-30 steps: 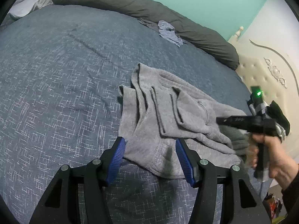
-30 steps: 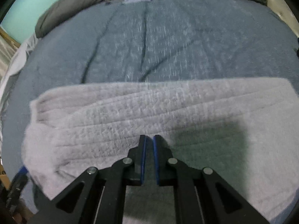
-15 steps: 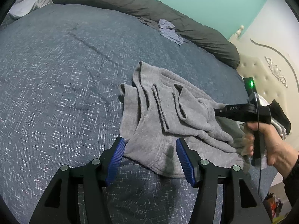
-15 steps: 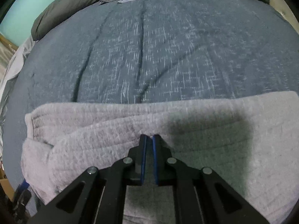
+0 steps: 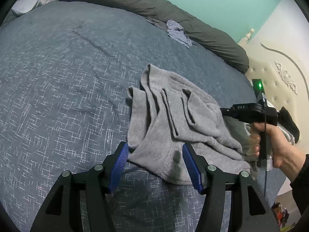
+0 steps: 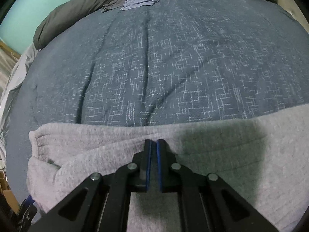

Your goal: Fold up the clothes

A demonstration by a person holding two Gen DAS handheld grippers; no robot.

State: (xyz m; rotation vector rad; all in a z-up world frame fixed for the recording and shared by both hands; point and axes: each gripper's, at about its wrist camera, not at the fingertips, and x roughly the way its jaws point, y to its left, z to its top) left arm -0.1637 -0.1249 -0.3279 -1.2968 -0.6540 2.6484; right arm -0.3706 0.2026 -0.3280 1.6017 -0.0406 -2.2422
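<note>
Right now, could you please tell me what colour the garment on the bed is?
Light grey garment, best seen in the left wrist view.

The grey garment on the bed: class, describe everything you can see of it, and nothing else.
The grey garment looks like soft, fleecy knit with stitched hems. It lies crumpled on the blue patterned bedcover, bunched into long folds and loose flaps, not yet neatly folded. The left claw stands open, its blue pads either side of the near hem without pinching it. The right claw is shut above the cloth, casting a dark shadow; whether it pinches any fabric cannot be told.
</note>
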